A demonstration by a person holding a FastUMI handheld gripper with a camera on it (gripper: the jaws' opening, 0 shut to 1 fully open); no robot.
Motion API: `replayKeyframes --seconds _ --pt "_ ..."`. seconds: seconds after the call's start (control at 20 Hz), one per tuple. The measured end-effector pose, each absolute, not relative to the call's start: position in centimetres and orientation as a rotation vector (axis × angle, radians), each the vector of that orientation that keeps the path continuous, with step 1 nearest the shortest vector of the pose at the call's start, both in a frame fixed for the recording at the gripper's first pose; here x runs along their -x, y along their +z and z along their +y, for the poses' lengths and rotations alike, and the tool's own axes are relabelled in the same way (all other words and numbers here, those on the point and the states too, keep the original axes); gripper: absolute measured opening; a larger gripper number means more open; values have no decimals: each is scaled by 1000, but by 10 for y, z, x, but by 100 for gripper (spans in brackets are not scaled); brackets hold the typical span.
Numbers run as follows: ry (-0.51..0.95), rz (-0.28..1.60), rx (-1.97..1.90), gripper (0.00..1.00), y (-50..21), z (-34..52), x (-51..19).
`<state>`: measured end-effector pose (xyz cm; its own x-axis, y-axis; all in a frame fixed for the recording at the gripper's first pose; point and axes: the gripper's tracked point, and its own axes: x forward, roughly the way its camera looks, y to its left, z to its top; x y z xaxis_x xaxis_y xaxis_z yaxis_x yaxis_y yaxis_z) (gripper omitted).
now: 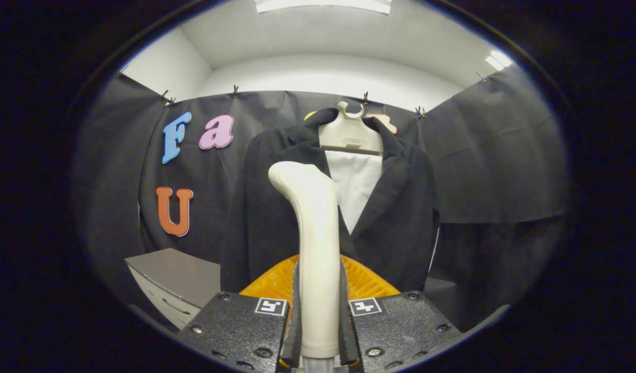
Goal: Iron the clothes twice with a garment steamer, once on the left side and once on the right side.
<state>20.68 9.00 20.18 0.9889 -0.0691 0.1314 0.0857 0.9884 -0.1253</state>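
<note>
Dark jacket hangs dead ahead at 12 o'clock on a pale hanger, white lining showing at the neck. Grey cabinet at 9 o'clock, low. Steamer stands upright, blocking the jacket's centre and left lapel. My gripper is clamped on its handle, both fingers pressing. Steamer's base cut off below.

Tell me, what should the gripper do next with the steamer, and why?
Probably push the steamer forward to one side of the black jacket. The gripper is shut on the steamer's handle, and the steamer's head looks held in front of the jacket on its hanger; whether it touches the cloth I cannot tell.
</note>
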Motion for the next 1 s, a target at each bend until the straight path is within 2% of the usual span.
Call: replayKeyframes --seconds 0.4,1.0 --pt "-71 -95 167 31 154 88 -195" --pt "-126 57 189 31 65 56 -179"
